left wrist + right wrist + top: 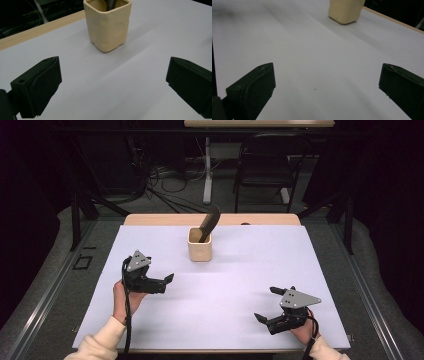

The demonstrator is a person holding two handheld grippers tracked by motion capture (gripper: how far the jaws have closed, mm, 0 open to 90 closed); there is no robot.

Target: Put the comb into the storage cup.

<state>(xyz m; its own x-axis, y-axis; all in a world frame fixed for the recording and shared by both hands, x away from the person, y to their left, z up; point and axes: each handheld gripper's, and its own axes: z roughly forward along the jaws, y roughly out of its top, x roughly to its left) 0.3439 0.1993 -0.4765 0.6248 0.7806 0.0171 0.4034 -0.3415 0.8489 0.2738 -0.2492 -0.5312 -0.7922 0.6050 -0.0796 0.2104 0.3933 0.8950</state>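
A cream square cup (199, 246) stands at the back middle of the white-covered table (240, 285), with a dark utensil (210, 222) leaning out of it to the right. My left gripper (160, 269) rests at the left, open and empty, and points toward the cup. In the left gripper view the cup (108, 25) stands just ahead of the wide-apart jaws of that gripper (113, 75), with the utensil (111, 3) inside it. My right gripper (266, 303) sits near the front right, open and empty. In the right gripper view the cup (344, 11) is far ahead of this gripper (325, 77).
A strip of bare wood (165, 219) shows along the table's far edge. Beyond it stand a dark chair (265, 165) and a white table leg (207, 170), with cables on the floor. A person's hands and pale sleeves come in from the bottom.
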